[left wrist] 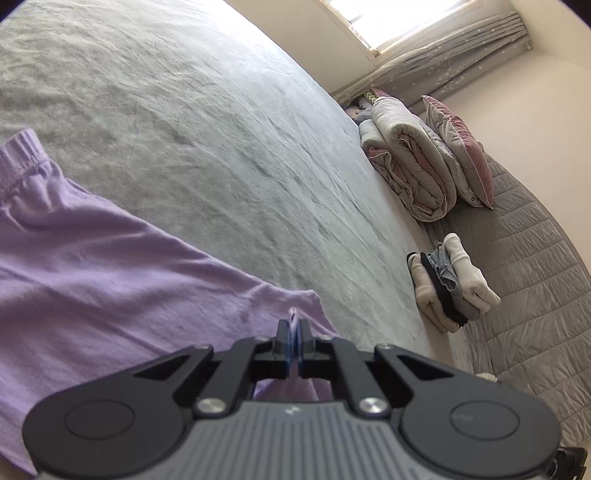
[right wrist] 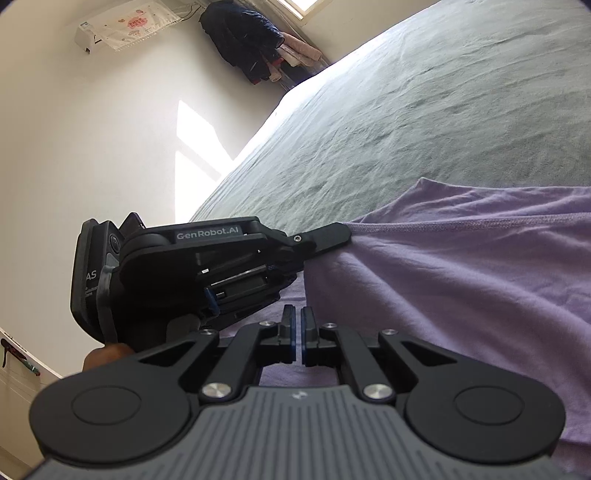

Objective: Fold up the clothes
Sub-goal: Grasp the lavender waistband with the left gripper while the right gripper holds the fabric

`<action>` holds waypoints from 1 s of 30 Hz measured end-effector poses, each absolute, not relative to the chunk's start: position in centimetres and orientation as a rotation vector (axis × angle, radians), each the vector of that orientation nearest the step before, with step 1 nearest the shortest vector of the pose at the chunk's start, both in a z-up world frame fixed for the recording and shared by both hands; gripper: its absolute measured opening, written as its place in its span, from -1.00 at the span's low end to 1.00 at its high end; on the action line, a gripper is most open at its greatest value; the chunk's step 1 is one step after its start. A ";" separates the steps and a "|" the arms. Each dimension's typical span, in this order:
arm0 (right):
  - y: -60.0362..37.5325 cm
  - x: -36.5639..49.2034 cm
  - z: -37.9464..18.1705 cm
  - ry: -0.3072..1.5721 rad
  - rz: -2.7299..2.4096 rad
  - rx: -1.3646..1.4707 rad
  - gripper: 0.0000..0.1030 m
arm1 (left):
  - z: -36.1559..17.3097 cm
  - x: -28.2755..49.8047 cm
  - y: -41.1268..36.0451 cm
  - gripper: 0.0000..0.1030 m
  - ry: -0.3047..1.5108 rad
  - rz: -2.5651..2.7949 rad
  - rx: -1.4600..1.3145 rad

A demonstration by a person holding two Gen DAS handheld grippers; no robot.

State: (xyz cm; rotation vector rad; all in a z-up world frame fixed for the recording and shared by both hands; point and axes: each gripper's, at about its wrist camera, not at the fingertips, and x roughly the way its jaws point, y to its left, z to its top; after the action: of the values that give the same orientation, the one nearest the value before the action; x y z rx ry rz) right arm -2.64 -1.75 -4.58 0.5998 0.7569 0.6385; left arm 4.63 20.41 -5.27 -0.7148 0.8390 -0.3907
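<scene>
The left tool (left wrist: 294, 334) is pinching a fold of the lilac garment (left wrist: 110, 251) tight between its blue pads, jaws closed right down on the cloth, and the fabric is bunching up through the gap behind them. In the right wrist view that same left tool (right wrist: 341, 234) is showing side-on, its black tip biting into the garment's edge (right wrist: 461, 266) and pulling it up into a taut ridge. A bit of the person's hand (right wrist: 105, 354) is peeking out under its body.

The right tool (right wrist: 297, 326) is sitting with its jaws drawn together to a thin slit; purple cloth is lying under and ahead of them, but whether any of it is caught between the pads I cannot tell.

The garment is lying spread across the near part of the bed, on the grey-green bedspread (left wrist: 207, 122), with an elastic waistband (left wrist: 20, 158) showing at its far left end.

Further out, a small stack of folded clothes (left wrist: 448, 282) is sitting on a grey quilted mat (left wrist: 524, 266) beside the bed. Beyond it a rolled duvet (left wrist: 406, 158) and a pink-edged pillow (left wrist: 461, 147) are leaning together under the curtain (left wrist: 461, 62) and bright window (left wrist: 399, 18). On the other side, a wall air conditioner under a cloth cover (right wrist: 125, 26) and dark jackets (right wrist: 243, 33) are hanging by the corner
</scene>
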 end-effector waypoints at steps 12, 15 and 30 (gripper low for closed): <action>4.4 -4.4 -3.3 0.656 0.681 0.064 -0.36 | -7.2 6.3 21.0 -0.94 0.906 -0.356 -0.752; 4.6 -5.0 -3.9 0.643 0.695 -0.040 -0.35 | -7.3 6.4 21.2 -0.94 0.914 -0.368 -0.756; 6.2 -5.7 -4.8 0.537 0.746 -0.493 -0.51 | -7.5 6.7 21.1 -0.94 0.927 -0.373 -0.741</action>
State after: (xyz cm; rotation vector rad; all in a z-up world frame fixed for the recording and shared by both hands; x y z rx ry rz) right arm -5.67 6.17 -4.84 -0.4929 0.5373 0.7460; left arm 6.65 21.14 -7.51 -0.7411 0.9267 -0.3732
